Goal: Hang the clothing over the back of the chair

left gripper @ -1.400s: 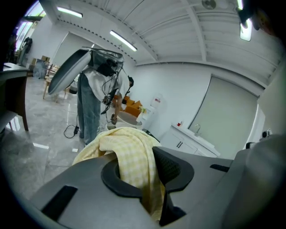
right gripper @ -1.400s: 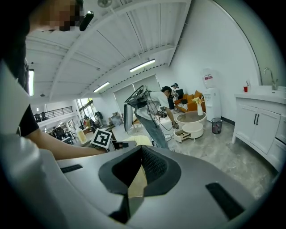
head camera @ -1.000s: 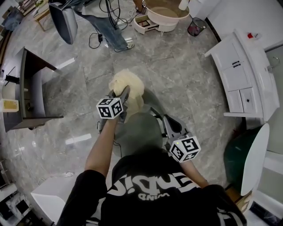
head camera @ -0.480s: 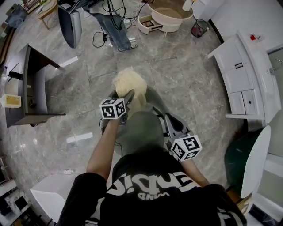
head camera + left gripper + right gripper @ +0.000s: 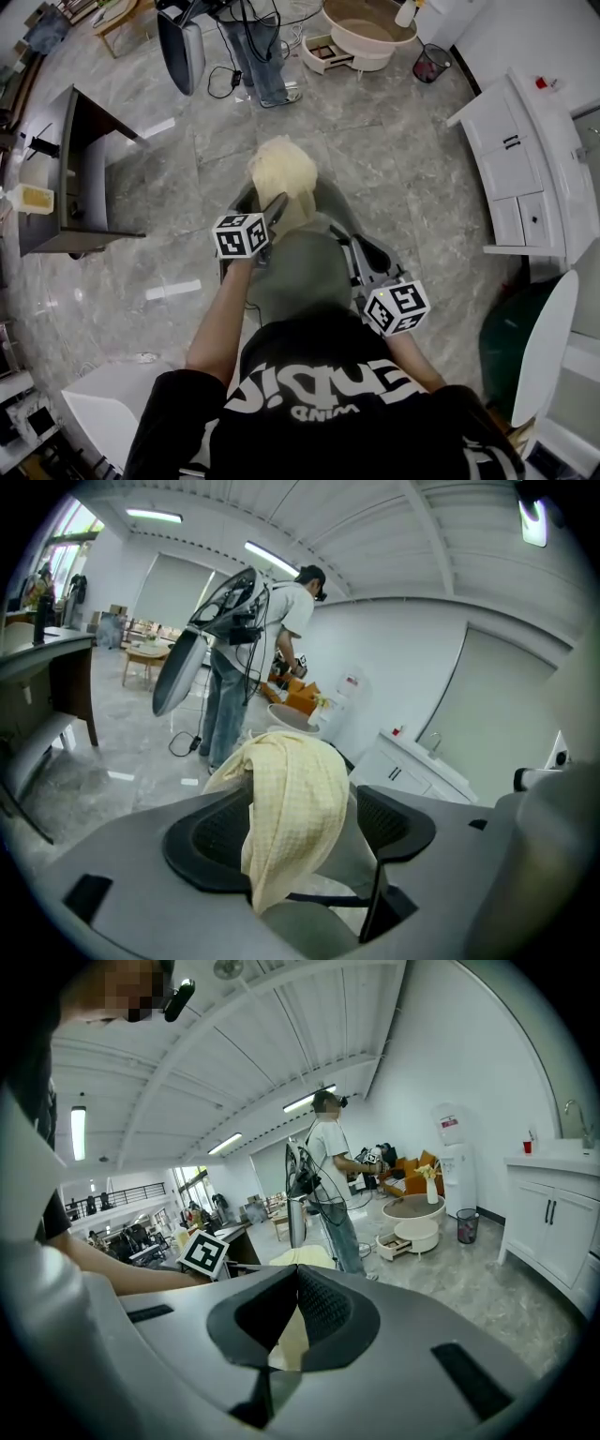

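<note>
- Item 1, clothing (image 5: 281, 173): pale yellow, checked weave. It lies draped over the top edge of the chair back (image 5: 330, 204), with 1 fold hanging down the near face and the rest bunched over the far side. It rests on the chair alone.
- Item 2, left gripper (image 5: 302, 829): jaws opening and standing wide. The clothing shows between the 2 pads in the left gripper view, but neither pad presses on it. Grip released.
- Item 3, right gripper (image 5: 296, 1274): pads clenched together at the tips. A sliver of yellow shows through the gap below them, apparently the clothing lying beyond. Nothing appears pinched. It sits low at the right side of the chair.
- Change noted: 1 second ago the left gripper's tip lay against the yellow bundle. It has now drawn slightly back from it, toward the person. The clothing sits on the chair back much as it did then. The right gripper has kept its place.
- Meaning for the task, as a judgement: the hanging itself looks done, and letting go was the closing step. The drape is narrow and bunched rather than spread, so it may slide if nudged. A clean withdrawal of the left gripper, without catching the hanging fold, is what remains.
- Surroundings: marble-pattern floor; dark desk (image 5: 75, 178) to the left; 1 bystander (image 5: 281, 621) standing beyond the chair.
</note>
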{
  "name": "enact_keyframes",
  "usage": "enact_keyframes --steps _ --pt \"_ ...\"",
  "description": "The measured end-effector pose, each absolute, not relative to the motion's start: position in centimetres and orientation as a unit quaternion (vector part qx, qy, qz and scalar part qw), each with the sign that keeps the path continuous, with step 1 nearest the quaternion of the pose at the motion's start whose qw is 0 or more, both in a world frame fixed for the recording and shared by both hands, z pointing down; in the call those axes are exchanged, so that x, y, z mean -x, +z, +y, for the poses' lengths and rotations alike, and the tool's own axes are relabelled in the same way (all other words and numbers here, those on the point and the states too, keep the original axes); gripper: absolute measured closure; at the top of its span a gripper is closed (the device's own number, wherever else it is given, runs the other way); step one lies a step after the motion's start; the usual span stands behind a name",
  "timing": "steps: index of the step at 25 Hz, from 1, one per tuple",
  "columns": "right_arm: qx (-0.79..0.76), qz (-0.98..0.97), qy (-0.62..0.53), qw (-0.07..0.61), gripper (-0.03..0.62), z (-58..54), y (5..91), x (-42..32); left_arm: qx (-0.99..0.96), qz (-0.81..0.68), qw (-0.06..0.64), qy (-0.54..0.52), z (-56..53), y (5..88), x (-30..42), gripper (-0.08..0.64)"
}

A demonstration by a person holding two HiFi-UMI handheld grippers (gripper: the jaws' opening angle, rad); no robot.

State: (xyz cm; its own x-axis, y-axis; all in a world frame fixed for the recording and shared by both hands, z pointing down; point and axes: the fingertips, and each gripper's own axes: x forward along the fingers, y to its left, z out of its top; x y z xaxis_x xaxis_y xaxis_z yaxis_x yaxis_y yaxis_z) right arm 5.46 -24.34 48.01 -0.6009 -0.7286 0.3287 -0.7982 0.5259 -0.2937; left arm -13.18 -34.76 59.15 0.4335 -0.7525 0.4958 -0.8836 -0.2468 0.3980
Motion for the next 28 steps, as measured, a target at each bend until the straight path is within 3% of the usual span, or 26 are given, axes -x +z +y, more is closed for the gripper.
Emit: enact_keyframes --steps 7,12,15,28 --pt "-0.427 -0.879 0.197 0.079 0.578 -22.7 47.4 -5.4 -0.795 -0.535 0.272 0.086 -31.2 54.7 13.1 0.228" --pt "-0.416 -0.887 0.186 0.073 0.578 -21.7 46.6 -4.9 -0.809 -0.538 0.231 0.053 -27.7 50.2 12.8 0.485" --pt "-0.409 -0.892 0.179 0.071 0.578 -21.1 46.2 -4.7 -0.815 -0.534 0.22 0.043 -25.9 48.3 12.4 0.54" --pt "-0.383 -0.91 0.145 0.063 0.578 -19.0 43.8 -4.0 -0.836 -0.518 0.178 0.019 -18.2 43.0 11.2 0.543"
